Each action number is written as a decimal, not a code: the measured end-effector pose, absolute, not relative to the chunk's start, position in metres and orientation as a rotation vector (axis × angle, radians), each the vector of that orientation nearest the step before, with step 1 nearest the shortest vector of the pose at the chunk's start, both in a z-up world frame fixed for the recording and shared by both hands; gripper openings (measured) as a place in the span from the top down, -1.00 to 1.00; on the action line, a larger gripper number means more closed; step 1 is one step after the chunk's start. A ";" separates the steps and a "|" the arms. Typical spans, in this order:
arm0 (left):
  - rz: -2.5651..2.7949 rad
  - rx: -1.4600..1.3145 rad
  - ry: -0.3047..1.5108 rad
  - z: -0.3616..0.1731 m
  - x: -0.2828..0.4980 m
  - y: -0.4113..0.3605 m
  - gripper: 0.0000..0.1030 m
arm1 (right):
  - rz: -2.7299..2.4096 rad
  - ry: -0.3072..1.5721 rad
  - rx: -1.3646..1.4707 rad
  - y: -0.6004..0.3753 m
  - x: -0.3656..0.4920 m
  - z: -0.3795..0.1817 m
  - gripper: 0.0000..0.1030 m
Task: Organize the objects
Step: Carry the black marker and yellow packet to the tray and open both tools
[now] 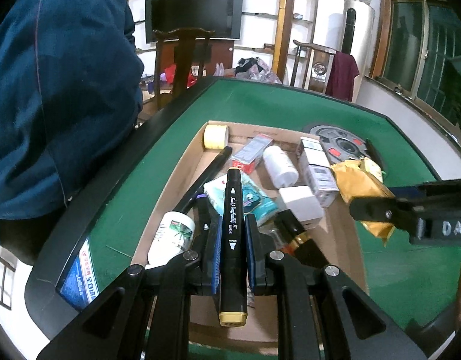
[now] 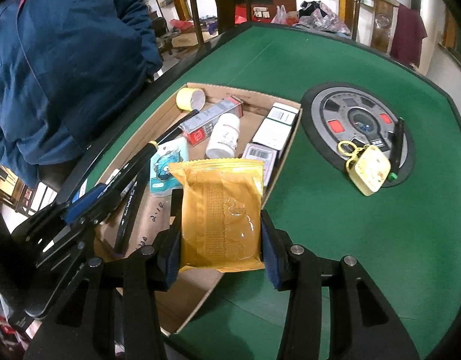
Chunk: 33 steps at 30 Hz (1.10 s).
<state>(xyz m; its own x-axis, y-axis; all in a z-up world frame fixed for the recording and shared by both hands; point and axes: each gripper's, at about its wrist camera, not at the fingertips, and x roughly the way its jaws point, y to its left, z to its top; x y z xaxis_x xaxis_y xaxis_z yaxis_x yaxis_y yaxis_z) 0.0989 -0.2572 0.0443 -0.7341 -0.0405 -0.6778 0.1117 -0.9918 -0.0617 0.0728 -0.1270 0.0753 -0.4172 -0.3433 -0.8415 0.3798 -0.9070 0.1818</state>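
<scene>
The left tool [image 1: 233, 249] is clamped on a black marker [image 1: 232, 228], the right tool [image 2: 221, 234] on a yellow packet [image 2: 221, 210], both over the cardboard tray [image 2: 200, 306]. Lower the packet toward twelve o'clock into the tray's bare near end, clear of the white bottle [image 2: 224, 133], before releasing.

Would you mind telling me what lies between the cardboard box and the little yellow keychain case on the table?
In the right wrist view, only bare green felt and the round centre panel's dark rim separate the cardboard box from the yellow keychain case.
</scene>
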 end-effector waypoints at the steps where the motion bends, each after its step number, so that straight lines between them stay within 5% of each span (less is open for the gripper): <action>1: -2.842 1.117 0.150 0.042 0.095 -0.259 0.77 | -2.329 0.054 1.379 -0.128 0.073 0.073 0.14; 20: -2.801 1.182 0.208 0.028 0.063 -0.270 0.72 | -2.271 0.179 1.409 -0.166 0.081 0.038 0.14; 22: -2.795 1.145 0.243 0.037 0.066 -0.274 0.51 | -2.264 0.186 1.403 -0.168 0.082 0.037 0.14; 24: -2.792 1.086 0.278 0.048 0.071 -0.280 -0.11 | -2.267 0.215 1.385 -0.171 0.085 0.037 0.13; 33: -2.796 1.020 0.323 0.073 0.079 -0.278 -0.42 | -2.221 0.163 1.343 -0.163 0.093 0.042 -0.06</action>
<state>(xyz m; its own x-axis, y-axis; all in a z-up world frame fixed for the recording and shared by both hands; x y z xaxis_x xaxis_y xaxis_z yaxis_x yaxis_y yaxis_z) 0.0787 -0.2776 0.0726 -0.7582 -0.0647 -0.6488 0.2109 -0.9659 -0.1502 0.0932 -0.1628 0.0423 -0.3617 -0.3803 -0.8512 0.5003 -0.8496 0.1670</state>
